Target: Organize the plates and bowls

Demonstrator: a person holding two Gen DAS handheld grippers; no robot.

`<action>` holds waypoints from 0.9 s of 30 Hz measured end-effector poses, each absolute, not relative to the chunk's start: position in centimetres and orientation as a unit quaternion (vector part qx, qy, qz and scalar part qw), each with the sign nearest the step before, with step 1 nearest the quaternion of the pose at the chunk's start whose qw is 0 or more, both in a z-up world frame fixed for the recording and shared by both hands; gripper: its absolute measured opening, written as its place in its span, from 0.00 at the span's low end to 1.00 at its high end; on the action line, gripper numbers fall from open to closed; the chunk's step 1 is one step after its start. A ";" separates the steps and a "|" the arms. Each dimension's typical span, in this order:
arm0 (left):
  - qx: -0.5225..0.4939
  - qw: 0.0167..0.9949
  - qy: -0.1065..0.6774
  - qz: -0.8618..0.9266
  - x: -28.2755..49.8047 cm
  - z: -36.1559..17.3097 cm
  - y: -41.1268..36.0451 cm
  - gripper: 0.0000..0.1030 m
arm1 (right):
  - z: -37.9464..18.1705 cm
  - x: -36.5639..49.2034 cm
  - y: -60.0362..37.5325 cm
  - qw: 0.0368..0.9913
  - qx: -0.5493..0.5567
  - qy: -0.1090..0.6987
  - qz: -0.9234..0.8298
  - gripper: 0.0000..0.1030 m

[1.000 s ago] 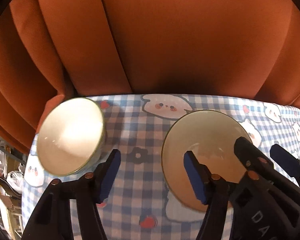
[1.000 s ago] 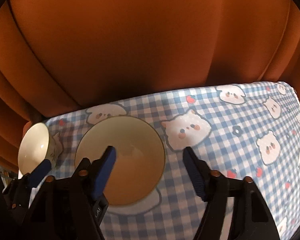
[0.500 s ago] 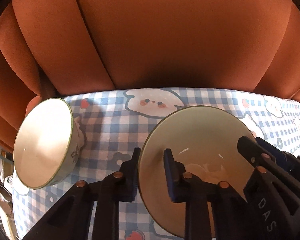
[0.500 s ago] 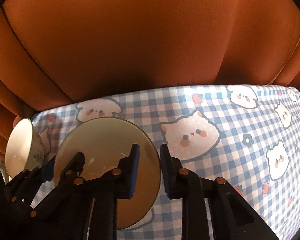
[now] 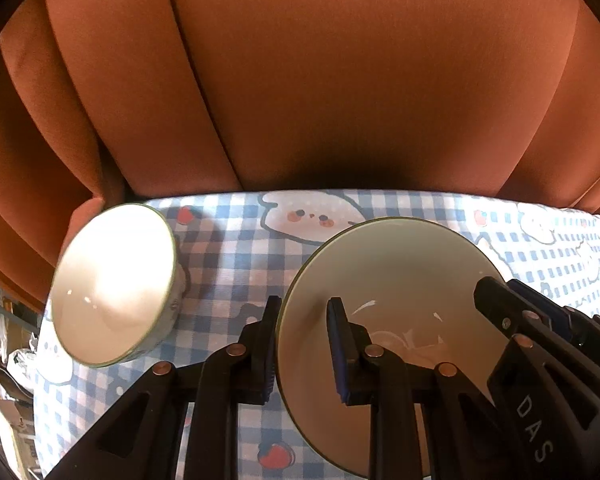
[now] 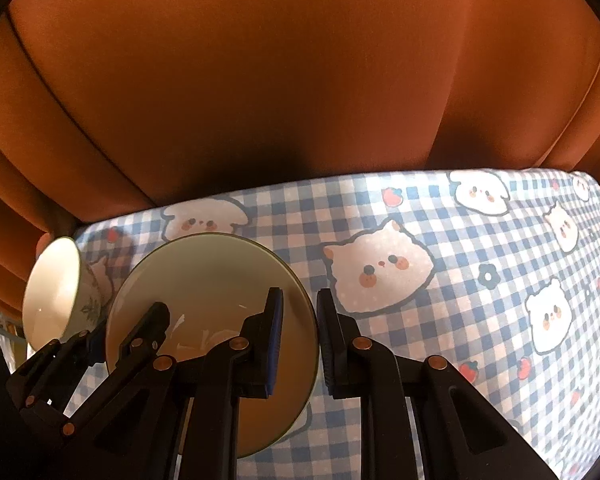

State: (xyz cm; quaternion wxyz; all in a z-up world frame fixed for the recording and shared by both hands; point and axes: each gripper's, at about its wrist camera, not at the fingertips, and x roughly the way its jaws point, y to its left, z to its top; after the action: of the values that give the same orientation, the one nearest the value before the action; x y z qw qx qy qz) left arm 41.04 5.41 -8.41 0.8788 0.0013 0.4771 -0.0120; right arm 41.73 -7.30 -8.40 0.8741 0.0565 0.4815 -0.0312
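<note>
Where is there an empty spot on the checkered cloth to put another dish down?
The most bare tablecloth lies right of the plate, out to the far right edge. A narrower strip runs between the bowl and the plate. The left end is crowded: bowl, plate, and both grippers' fingers clamping the plate's rim.

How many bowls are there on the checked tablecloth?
2. The large bowl sits in the middle, both grippers' jaws clamped on its rim. The small bowl stands apart to its left, near the tablecloth's edge. Others may lie outside the views.
</note>
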 end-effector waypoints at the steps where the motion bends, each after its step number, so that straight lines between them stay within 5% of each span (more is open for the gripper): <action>1: 0.002 0.880 0.474 -0.012 40.7 -7.9 5.5 0.20 | -8.0 41.5 -7.2 0.875 0.055 0.479 -0.031 0.20; 22: -0.011 0.903 0.428 -0.026 31.3 -0.7 7.9 0.19 | -0.1 31.9 -5.1 0.900 0.056 0.431 -0.034 0.20; 23: -0.026 0.904 0.424 -0.044 30.8 -0.3 8.1 0.12 | 0.4 31.2 -5.0 0.902 0.057 0.428 -0.034 0.18; 27: -0.016 0.918 0.395 -0.031 28.9 1.2 8.0 0.12 | 2.2 28.8 -4.7 0.909 0.065 0.410 -0.028 0.08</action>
State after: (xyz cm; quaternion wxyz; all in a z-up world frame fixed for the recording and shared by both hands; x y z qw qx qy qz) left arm 28.91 8.03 1.19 0.9178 -0.0163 0.3954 -0.0313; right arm 28.83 -4.74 2.24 0.9093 0.0653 0.4099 -0.0285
